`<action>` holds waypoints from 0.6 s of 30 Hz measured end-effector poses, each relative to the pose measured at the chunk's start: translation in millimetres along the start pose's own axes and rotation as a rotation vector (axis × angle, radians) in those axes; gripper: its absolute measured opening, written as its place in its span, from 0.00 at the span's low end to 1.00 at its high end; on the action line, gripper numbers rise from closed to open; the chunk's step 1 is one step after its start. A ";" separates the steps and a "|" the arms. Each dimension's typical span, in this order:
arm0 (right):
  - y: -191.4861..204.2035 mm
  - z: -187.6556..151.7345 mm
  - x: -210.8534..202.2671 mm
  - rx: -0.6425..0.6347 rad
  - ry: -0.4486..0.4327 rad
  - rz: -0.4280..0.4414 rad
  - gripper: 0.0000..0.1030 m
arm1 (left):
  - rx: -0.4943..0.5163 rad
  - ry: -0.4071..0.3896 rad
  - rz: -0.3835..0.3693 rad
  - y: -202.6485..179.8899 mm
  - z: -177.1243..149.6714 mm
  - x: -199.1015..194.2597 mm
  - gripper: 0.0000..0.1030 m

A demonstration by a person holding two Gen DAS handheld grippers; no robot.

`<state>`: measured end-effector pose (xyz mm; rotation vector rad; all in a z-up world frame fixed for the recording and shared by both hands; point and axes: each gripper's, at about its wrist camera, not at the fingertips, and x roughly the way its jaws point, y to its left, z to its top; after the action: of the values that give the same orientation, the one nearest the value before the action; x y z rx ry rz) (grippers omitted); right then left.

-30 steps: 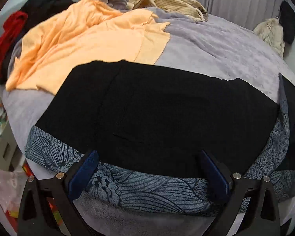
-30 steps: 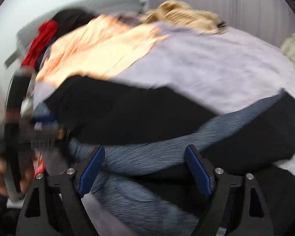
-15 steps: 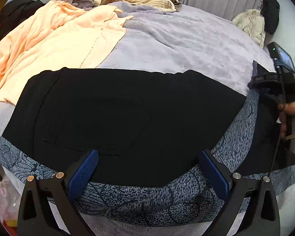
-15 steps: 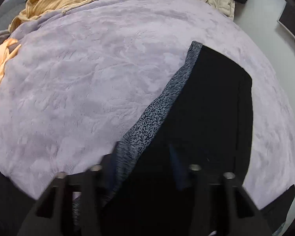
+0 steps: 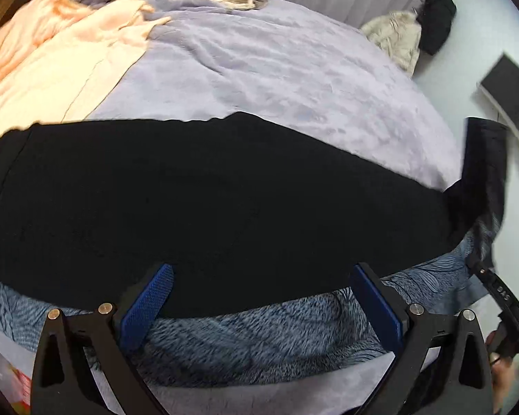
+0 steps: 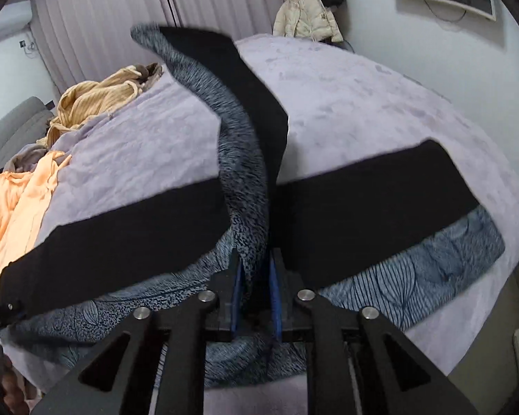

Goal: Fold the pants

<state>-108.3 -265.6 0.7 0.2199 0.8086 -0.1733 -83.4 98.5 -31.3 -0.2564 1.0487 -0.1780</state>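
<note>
The pants (image 5: pixel 225 200) are spread flat on the lavender blanket (image 5: pixel 294 79), directly ahead of the left gripper (image 5: pixel 259 297), whose jaws are spread wide with nothing between them. It is held just over the near patterned edge, apparently so that the cloth can be pinned or steadied. One end of the pants is pinched between the closed fingers of the right gripper (image 6: pixel 254 297) and is raised above the blanket, probably so it can be carried over the flat part. The orange garment (image 5: pixel 52 69) is left well beyond, to the left.
</note>
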 end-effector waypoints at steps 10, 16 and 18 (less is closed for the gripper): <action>-83.6 39.5 19.4 0.175 -0.144 0.180 0.83 | 0.078 0.020 0.065 -11.6 -8.4 13.0 0.99; -124.5 76.4 44.4 0.288 -0.118 0.292 0.07 | 0.066 0.030 0.084 -16.1 -4.0 23.6 0.99; -116.2 81.8 35.0 0.251 -0.110 0.266 0.06 | 0.045 0.036 0.078 -16.3 0.2 19.4 0.99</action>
<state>-55.2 -401.3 15.0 0.5466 0.6398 -0.0354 -74.1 77.8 -42.5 -0.1718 1.0874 -0.1366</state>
